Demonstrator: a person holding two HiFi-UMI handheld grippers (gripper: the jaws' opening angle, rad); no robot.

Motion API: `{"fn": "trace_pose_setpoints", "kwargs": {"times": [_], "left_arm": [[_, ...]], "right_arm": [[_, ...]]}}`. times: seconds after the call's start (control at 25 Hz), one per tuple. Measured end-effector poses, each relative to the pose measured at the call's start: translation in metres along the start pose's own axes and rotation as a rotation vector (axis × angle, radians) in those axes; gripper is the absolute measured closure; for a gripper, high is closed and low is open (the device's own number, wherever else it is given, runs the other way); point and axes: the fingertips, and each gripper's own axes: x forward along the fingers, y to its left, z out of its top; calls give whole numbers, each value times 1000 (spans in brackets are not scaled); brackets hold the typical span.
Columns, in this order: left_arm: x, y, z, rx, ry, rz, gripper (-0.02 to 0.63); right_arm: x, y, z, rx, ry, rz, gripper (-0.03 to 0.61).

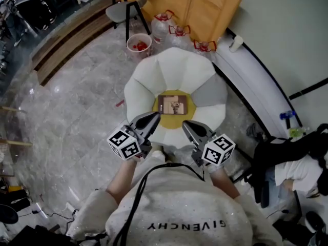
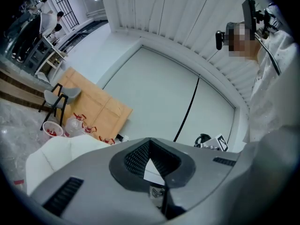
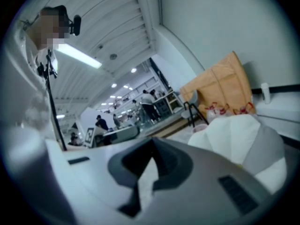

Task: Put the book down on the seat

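Observation:
A small brown book (image 1: 173, 105) lies flat on the yellow centre of the white flower-shaped seat (image 1: 174, 65). Both grippers hover at the seat's near edge, apart from the book. My left gripper (image 1: 154, 118) points toward the seat, shut and empty. My right gripper (image 1: 187, 125) is beside it, also shut with nothing between its fingers. In the left gripper view the left gripper (image 2: 157, 172) has its jaws closed together, and the seat (image 2: 61, 151) shows at lower left. In the right gripper view the right gripper (image 3: 145, 177) is closed too, with the seat (image 3: 239, 135) at the right.
Behind the seat stand several water bottles (image 1: 178, 35), a red-and-white bucket (image 1: 139, 46), a grey chair (image 1: 128, 6) and a leaning cardboard sheet (image 1: 195, 4). A white curved ledge (image 1: 251, 81) runs along the right. A dark bag (image 1: 271, 163) lies on the floor at the right.

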Motion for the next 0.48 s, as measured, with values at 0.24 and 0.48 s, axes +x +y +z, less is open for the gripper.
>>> {"fn": "trace_pose_setpoints", "kwargs": {"times": [0.24, 0.48], "left_arm": [[3, 3, -5, -5, 23, 5, 589], [8, 3, -11, -13, 30, -6, 589]], "right_arm": [[2, -3, -2, 1, 15, 11, 563], [7, -3, -4, -10, 39, 21, 563]]}}
